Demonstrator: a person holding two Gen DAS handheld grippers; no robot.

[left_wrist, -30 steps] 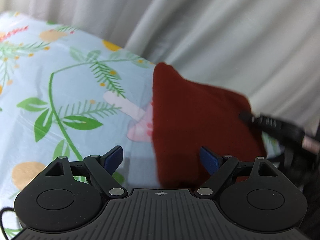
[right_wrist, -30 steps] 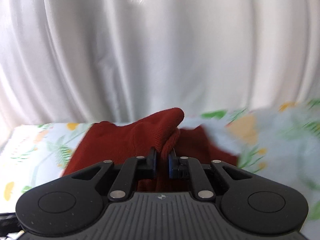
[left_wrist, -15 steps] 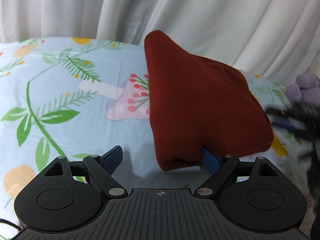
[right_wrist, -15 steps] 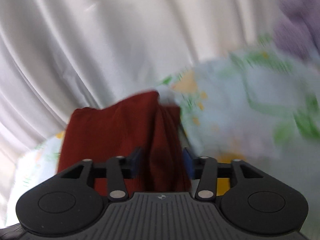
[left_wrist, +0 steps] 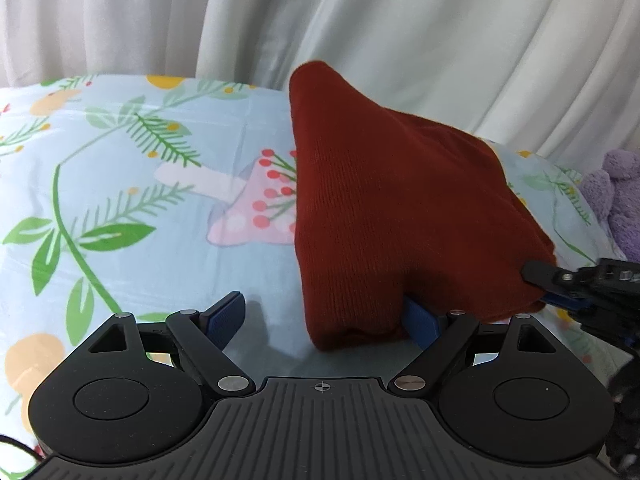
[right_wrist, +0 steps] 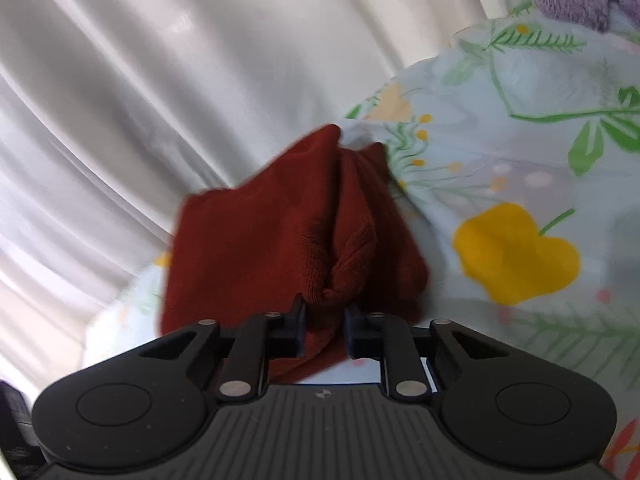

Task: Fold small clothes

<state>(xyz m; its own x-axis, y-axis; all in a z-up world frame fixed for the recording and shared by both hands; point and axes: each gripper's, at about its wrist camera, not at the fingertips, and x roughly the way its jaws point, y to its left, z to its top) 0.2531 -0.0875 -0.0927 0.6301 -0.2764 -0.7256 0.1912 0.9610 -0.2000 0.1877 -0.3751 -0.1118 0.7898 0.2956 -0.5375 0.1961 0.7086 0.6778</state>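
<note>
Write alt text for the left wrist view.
A folded dark red knit garment lies on a floral bedsheet, its near edge between the open left gripper's blue pads. The right gripper reaches its right edge; white curtains hang behind.

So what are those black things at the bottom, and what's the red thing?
Those black things are tongs that a person holds, one pair in each hand. Each pair has a small camera on it that looks forward along its two fingers, so there are two pictures: one from the left hand and one from the right.

In the left picture, the left tongs are wide open and hold nothing. In front of them a red knitted cloth lies folded on a flowery bedsheet.

In the right picture, the right tongs seem to pinch a bunched edge of that same red cloth. You can also spot them at the right edge of the left picture.

Behind it all hangs a white curtain, and a fluffy purple toy sits off to the side.
</note>
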